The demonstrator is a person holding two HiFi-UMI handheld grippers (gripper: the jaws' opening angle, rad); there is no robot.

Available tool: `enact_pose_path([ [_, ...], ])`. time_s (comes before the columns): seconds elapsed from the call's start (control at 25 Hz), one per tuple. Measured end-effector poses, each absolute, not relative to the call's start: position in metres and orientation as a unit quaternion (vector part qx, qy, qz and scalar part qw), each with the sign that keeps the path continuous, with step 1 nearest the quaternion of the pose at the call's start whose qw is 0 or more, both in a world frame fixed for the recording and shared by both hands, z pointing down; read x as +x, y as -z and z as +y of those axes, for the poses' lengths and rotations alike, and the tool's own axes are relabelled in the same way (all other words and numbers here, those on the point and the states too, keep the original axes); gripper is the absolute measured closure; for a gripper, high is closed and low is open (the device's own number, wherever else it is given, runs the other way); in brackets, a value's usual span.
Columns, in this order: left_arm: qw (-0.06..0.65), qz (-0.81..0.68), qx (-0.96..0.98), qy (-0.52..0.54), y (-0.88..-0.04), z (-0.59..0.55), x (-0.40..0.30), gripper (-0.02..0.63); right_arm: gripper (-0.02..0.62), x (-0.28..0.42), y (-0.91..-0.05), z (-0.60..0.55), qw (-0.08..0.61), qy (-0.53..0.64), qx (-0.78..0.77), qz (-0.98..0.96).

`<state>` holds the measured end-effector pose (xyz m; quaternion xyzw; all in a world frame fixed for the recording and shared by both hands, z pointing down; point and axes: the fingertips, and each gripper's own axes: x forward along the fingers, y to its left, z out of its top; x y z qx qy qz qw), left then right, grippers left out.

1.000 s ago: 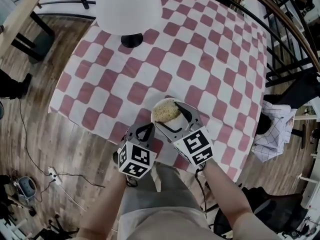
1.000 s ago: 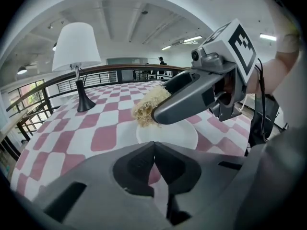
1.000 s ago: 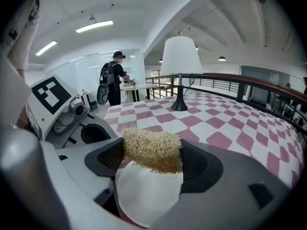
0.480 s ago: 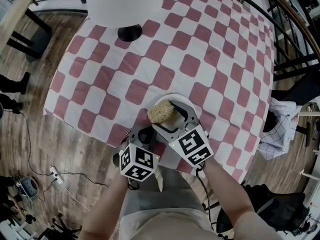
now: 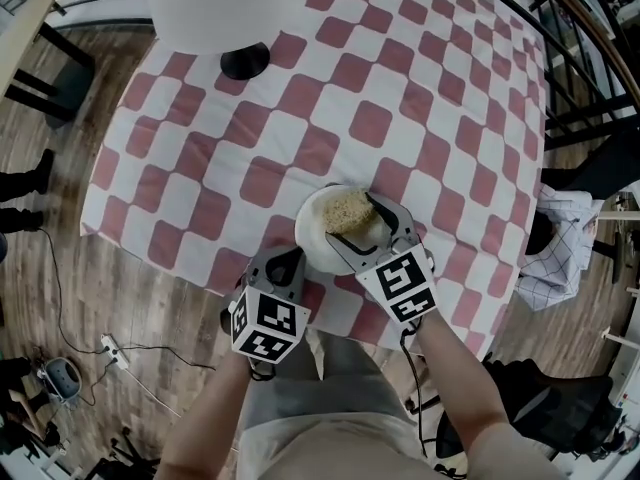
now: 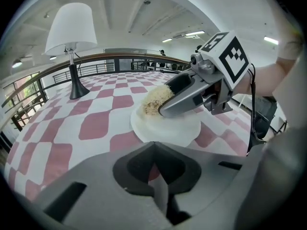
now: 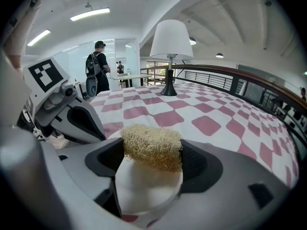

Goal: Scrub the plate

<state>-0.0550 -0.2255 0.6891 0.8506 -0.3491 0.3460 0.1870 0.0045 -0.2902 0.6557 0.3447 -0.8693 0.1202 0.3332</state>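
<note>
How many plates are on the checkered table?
1. The white plate sits near the table's close edge, under the scrubber held by the right gripper. No other shows.

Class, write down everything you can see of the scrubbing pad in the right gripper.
The loofah pad is a straw-coloured block of coarse, tangled fibres, frayed at the edges. The right gripper is shut on it, one jaw at each side. It sits over the white plate, toward its far edge, and seems to rest on it.

Lamp (image 5: 222, 8) well apart from plate (image 5: 315, 230)
</note>
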Motion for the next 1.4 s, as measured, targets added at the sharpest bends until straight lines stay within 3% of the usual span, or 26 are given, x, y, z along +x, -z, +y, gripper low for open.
enact_pose_path([
  [0.24,0.178,-0.35,0.851,-0.349,-0.689,-0.226,-0.055,0.592,0.236,0.041,-0.637,-0.304,0.31,-0.112,0.417,-0.847],
  [0.4,0.171,-0.351,0.852,-0.35,-0.689,-0.225,-0.053,0.592,0.236,0.006,-0.6,-0.289,0.269,-0.093,0.381,-0.88],
  [0.68,0.168,-0.348,0.853,-0.351,-0.688,-0.226,-0.053,0.592,0.239,-0.045,-0.645,-0.247,0.371,-0.064,0.249,-0.892],
  [0.88,0.17,-0.348,0.853,-0.35,-0.688,-0.227,-0.054,0.592,0.244,-0.041,-0.656,-0.247,0.384,-0.082,0.236,-0.889],
  [1.4,0.171,-0.355,0.85,-0.35,-0.688,-0.228,-0.053,0.592,0.25,0.056,-0.653,-0.282,0.426,-0.076,0.337,-0.836],
])
